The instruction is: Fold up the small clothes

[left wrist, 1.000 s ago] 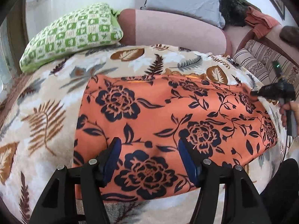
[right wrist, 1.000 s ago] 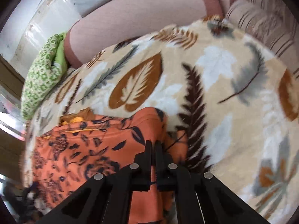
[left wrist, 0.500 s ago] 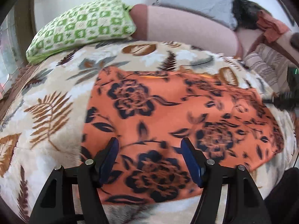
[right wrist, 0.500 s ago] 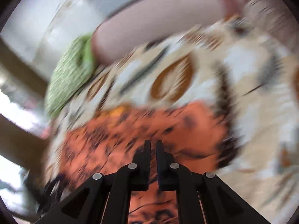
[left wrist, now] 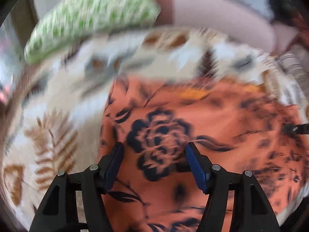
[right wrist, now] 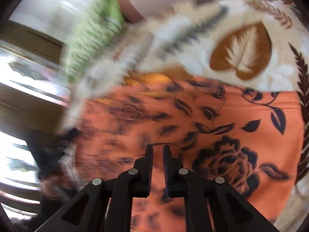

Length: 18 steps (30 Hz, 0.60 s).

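Note:
An orange garment with dark blue flowers [left wrist: 193, 127] lies spread flat on a cream leaf-print blanket [left wrist: 58, 127]. My left gripper [left wrist: 154, 150] is open and empty, its blue pads wide apart over the garment's left part. In the right wrist view the same garment [right wrist: 251, 135] fills the lower middle. My right gripper [right wrist: 157, 148] hovers over it with its jaws a narrow gap apart and nothing between them. Both views are motion-blurred.
A green-and-white checked pillow [left wrist: 92, 19] lies at the back left, next to a pink bolster [left wrist: 212, 17]. Striped fabric [left wrist: 295, 65] is at the far right. A window with wooden frames [right wrist: 29, 77] shows left in the right wrist view.
Both grippers have moved over the garment. The left one went forward, past its near edge. The right one swung left, let go of the garment's corner and opened slightly.

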### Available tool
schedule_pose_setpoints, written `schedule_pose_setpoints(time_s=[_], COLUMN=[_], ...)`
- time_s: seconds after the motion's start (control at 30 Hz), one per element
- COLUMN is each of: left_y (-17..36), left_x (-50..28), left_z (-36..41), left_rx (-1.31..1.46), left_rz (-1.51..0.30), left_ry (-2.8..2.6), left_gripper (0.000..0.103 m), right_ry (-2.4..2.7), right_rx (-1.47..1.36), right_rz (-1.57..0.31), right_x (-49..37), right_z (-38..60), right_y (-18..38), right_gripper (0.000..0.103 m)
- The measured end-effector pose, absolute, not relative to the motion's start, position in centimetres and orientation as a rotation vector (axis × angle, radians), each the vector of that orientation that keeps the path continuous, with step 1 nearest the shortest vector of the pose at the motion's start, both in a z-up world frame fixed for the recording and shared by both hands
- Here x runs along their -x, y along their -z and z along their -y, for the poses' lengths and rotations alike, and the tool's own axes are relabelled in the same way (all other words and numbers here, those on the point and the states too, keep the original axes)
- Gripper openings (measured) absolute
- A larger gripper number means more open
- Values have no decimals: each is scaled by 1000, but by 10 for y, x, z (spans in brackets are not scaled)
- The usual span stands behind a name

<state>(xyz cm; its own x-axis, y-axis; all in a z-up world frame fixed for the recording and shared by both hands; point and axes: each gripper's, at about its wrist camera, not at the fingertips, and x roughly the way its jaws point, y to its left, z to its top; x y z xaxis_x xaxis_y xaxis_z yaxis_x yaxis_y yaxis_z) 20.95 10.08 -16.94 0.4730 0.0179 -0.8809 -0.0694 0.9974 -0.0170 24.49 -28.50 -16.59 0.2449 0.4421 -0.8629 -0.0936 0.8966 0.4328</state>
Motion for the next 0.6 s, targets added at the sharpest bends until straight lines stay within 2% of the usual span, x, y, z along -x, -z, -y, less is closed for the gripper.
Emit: schedule_pose_setpoints(time_s=[0.07, 0.1, 0.13, 0.27, 0.33, 0.47, 0.5, 0.6], left_y=[163, 158, 152, 139, 142, 165, 170, 168], left_x=[-204, -199, -194, -157, -141, -125, -124, -117], left_z=[-110, -112, -112, -120, -123, -126, -128, -135], left_rx=[81, 72, 70, 89, 109, 105, 123, 154], left_rz=[-1029, -1009, -986, -934, -946, -1014, -1024, -1003], left_ry=[-80, -95, -93, -85, -90, -103, -99, -100], left_gripper=[69, 69, 69, 69, 69, 69, 69, 70], right_ry=[-271, -203, -197, -576, -787, -881, -806, -634], right_rx=[-426, -383, -338, -325, -335, -253, -239, -421], right_rz=[-1219, -1181, -1158, -1229, -1311, -1395, -1383, -1297], right_x=[-250, -250, -248, -244, -245, -266, -278, -314], right_z=[308, 309, 303, 222, 166, 92, 91, 112], right_y=[161, 150, 141, 128, 136, 163, 168, 169], right_gripper=[8, 14, 15, 15, 15, 15, 15, 14])
